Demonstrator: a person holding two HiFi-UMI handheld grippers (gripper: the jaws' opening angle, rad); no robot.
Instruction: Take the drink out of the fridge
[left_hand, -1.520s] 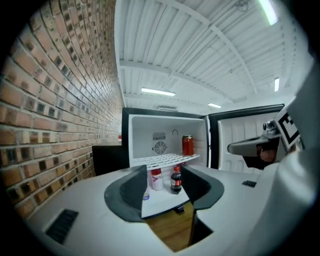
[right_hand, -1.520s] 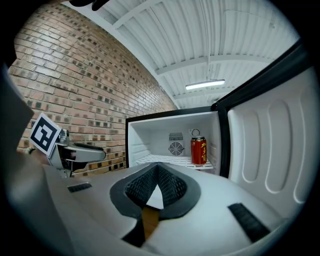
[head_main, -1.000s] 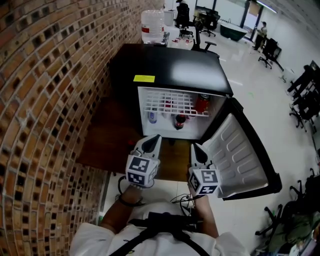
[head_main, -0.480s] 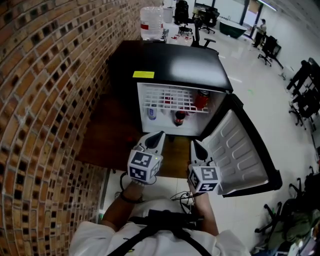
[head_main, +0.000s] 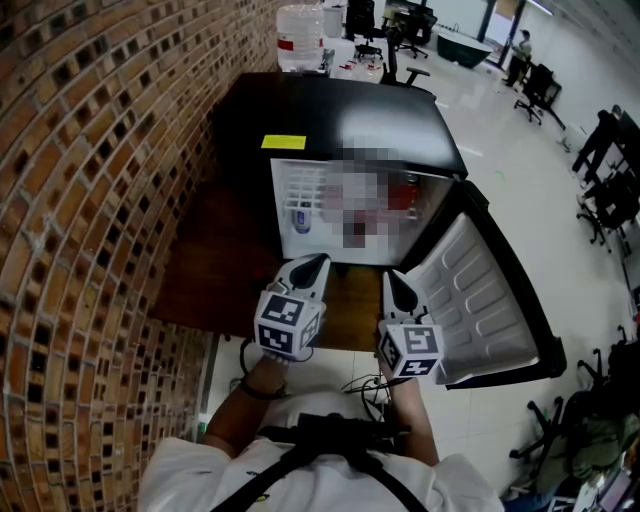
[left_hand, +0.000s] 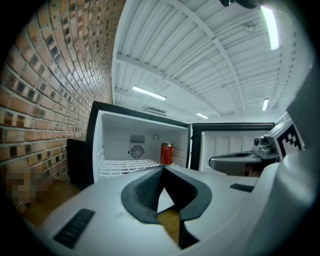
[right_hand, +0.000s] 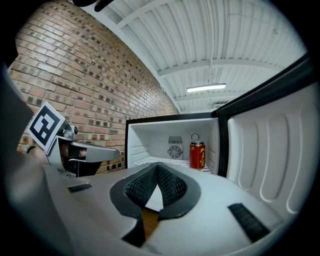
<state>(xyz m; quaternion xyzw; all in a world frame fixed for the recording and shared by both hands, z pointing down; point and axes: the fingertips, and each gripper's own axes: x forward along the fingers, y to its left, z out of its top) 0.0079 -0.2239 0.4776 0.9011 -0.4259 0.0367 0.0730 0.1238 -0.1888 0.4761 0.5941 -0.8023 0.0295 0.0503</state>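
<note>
In front of the open fridge (head_main: 340, 125), the left gripper (head_main: 317, 264) and right gripper (head_main: 393, 281) point roughly level, side by side, fingers (left_hand: 145, 189) closed and empty.

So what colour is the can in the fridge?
The can is red with yellow writing; it shows best in the right gripper view.

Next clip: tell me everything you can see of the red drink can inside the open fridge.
The red drink can is a slim cylinder, metal by its look, with a silvery top rim and gold print down its side that is too small to read. It stands upright on the white wire shelf of the open black mini fridge, at the back right, beside the round fan grille. Only the shelf touches it.
</note>
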